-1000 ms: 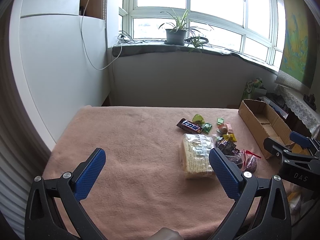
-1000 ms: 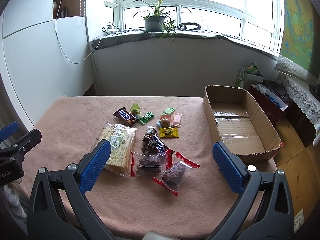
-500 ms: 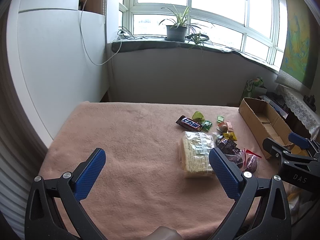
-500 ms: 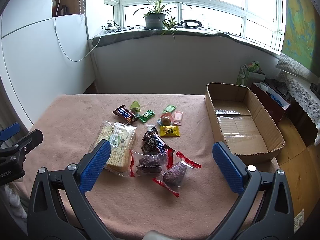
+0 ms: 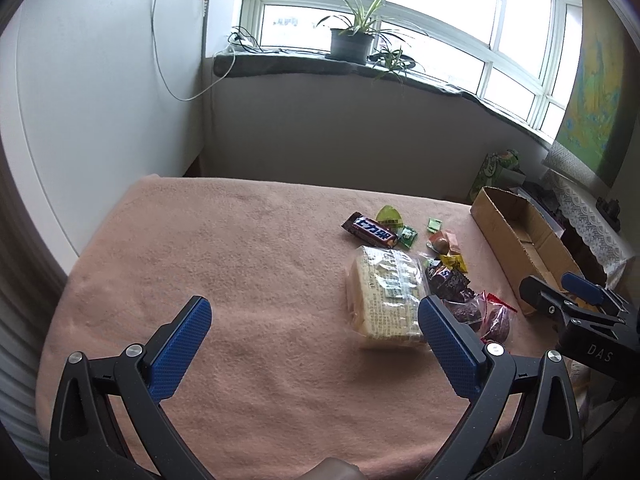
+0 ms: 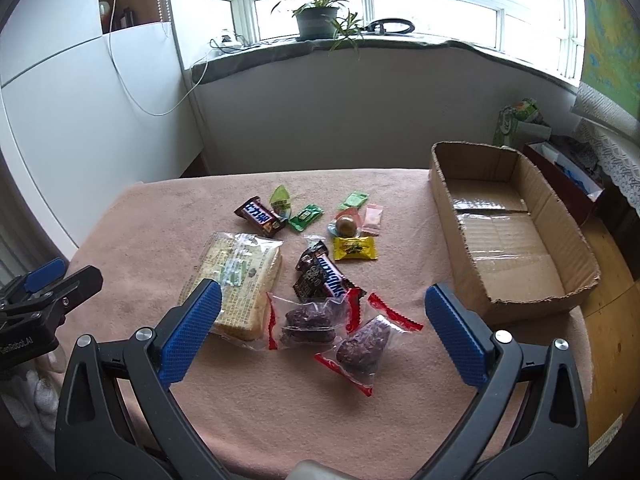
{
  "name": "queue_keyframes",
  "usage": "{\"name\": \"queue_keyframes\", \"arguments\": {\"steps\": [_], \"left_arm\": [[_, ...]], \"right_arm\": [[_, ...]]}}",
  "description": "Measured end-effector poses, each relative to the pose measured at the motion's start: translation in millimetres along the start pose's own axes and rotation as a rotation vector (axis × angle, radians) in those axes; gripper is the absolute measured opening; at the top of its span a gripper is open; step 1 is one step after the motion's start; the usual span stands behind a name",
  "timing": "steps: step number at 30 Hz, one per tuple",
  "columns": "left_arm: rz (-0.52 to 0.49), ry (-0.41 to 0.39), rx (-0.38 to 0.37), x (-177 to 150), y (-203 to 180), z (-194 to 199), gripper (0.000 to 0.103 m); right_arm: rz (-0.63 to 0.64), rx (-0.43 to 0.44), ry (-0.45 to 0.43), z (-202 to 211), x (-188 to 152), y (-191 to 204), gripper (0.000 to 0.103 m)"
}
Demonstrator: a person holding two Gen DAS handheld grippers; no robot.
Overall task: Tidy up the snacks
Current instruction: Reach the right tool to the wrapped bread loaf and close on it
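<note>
Snacks lie scattered on a pink blanket-covered table (image 6: pixel 168 224). A clear-wrapped bread pack (image 6: pixel 236 276) (image 5: pixel 386 292) lies at the left of the pile. Two red-edged clear bags of dark fruit (image 6: pixel 308 320) (image 6: pixel 362 348) lie at the front. A Snickers bar (image 6: pixel 326 276), a second chocolate bar (image 6: pixel 260 216), a yellow candy (image 6: pixel 354 249) and small green and pink packets lie behind. An empty cardboard box (image 6: pixel 508 236) stands at the right. My right gripper (image 6: pixel 320 308) is open above the front bags. My left gripper (image 5: pixel 316 320) is open and empty, left of the bread.
A white wall panel (image 5: pixel 92 120) runs along the table's left side. A windowsill with a potted plant (image 6: pixel 318 20) lies behind. A lace-covered shelf with boxes (image 6: pixel 560 152) stands at the far right, past the cardboard box. The wooden floor (image 6: pixel 612 280) shows right of the table.
Both grippers have drifted slightly and both views have shifted a little. Both stay open. No snack has moved.
</note>
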State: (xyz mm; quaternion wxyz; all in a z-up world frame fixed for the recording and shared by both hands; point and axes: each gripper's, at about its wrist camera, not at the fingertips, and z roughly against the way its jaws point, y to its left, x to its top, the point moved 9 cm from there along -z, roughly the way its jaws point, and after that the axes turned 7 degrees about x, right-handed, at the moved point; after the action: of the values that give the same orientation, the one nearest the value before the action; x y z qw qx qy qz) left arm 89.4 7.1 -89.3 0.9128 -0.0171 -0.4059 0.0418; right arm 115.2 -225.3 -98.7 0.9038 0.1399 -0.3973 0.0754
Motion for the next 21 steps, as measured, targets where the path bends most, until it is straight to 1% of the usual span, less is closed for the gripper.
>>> {"name": "queue_keyframes", "arguments": {"steps": [2, 4, 10, 12, 15, 16, 17, 18, 20, 21], "left_arm": [[0.013, 0.015, -0.026, -1, -1, -4, 0.102], [0.033, 0.039, -0.059, -4, -2, -9, 0.102], [0.048, 0.115, -0.117, -11, -7, -30, 0.1], [0.033, 0.148, -0.134, -13, -11, -37, 0.1], [-0.039, 0.202, -0.158, -17, -23, -47, 0.094], [-0.062, 0.223, -0.168, -18, -27, -50, 0.093], [-0.083, 0.243, -0.183, -19, -31, -53, 0.092], [-0.099, 0.258, -0.199, -18, -34, -56, 0.091], [-0.121, 0.283, -0.221, -15, -38, -61, 0.088], [-0.124, 0.298, -0.232, -13, -39, -63, 0.085]], "right_arm": [[-0.017, 0.062, 0.018, -7, -3, 3, 0.103], [-0.032, 0.102, 0.039, -13, -4, 4, 0.103], [-0.032, 0.119, 0.103, -32, 0, 1, 0.103], [-0.024, 0.125, 0.135, -39, 0, 2, 0.103], [-0.01, 0.163, 0.191, -52, -2, 9, 0.103], [-0.008, 0.183, 0.211, -57, -2, 12, 0.101], [-0.008, 0.205, 0.228, -60, -1, 16, 0.096], [-0.008, 0.224, 0.245, -64, 0, 19, 0.095], [-0.01, 0.253, 0.278, -72, 2, 25, 0.089], [-0.014, 0.268, 0.298, -76, 2, 27, 0.086]]}}
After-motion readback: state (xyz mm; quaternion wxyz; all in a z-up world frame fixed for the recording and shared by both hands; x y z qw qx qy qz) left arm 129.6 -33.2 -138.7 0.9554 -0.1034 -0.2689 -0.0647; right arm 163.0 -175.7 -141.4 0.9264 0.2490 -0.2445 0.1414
